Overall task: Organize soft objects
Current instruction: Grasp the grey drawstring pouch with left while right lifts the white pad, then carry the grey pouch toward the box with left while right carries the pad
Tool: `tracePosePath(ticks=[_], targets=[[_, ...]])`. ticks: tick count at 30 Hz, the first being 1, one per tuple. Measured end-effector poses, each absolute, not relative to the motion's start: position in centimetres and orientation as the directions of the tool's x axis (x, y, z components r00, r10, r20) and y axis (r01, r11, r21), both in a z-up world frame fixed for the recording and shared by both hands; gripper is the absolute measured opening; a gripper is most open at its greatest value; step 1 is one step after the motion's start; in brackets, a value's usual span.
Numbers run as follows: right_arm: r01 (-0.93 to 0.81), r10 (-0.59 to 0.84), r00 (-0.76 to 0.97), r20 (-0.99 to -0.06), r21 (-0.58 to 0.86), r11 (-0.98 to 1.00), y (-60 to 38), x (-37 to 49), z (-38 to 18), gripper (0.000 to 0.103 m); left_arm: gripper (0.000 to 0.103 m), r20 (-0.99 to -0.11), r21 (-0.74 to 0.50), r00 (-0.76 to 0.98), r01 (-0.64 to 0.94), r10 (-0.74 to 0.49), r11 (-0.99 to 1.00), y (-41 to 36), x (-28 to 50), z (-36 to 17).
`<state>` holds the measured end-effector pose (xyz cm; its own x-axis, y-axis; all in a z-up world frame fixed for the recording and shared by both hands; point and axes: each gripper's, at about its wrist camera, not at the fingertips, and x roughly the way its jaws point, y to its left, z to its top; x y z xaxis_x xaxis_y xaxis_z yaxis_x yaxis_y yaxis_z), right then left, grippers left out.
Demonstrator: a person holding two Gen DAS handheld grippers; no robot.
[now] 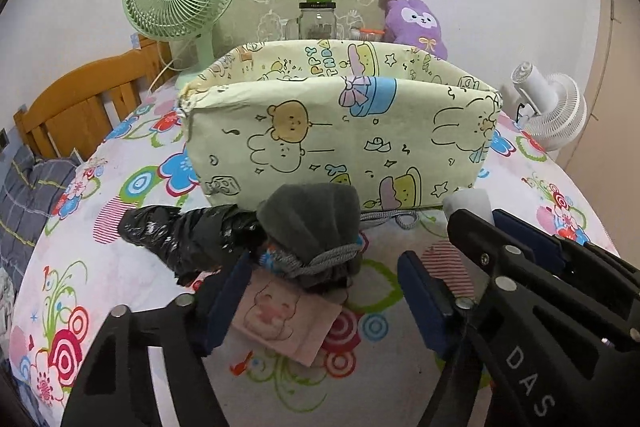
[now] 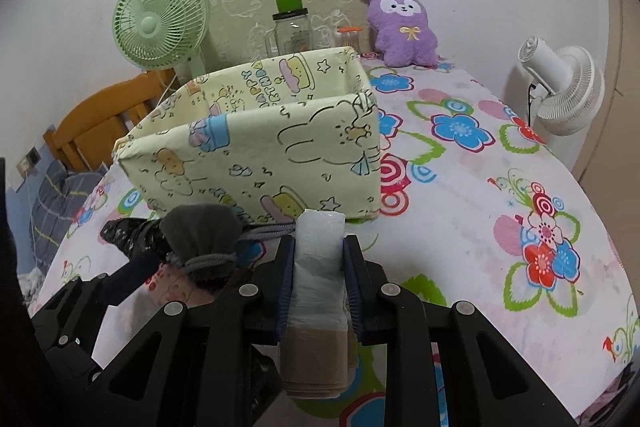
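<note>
Barely started tbh: right gripper [image 2: 316,291] clamps the white roll [image 2: 320,259], left gripper [image 1: 324,291] is wide open around the grey pouch [image 1: 312,223], and the fabric bin [image 1: 340,131] looks empty.

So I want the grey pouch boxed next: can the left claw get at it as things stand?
Probably yes. The left claw is open, with the grey pouch just ahead of its fingers. A black bag crowds the pouch's left side, and the right claw holds a white roll clear to the right.
</note>
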<state>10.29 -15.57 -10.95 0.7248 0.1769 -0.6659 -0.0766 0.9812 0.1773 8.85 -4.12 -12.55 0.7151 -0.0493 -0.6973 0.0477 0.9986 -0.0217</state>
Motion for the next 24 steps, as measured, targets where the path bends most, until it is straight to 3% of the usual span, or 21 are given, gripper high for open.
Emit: tracePosePath(ticks=[7, 11, 24], targets=[[-0.061, 0.175, 0.721, -0.671, 0.19, 0.98, -16.4, 11.3, -11.2, 0.027, 0.061, -0.708, -0.023, 0.705, 0.047, -0.049, 0.999, -4.9, 9.9, -12.8], [-0.053, 0.173, 0.713, -0.68, 0.194, 0.98, -16.7, 11.8, -11.7, 0.027, 0.046, -0.71, 0.008, 0.705, 0.029, -0.015, 1.0, -5.2, 10.5, -13.1], [-0.047, 0.175, 0.71, -0.682, 0.202, 0.978, -16.8, 11.6, -11.7, 0.027, 0.04, -0.706, 0.012, 0.708, 0.035, -0.016, 0.999, -5.2, 10.1, -12.9]])
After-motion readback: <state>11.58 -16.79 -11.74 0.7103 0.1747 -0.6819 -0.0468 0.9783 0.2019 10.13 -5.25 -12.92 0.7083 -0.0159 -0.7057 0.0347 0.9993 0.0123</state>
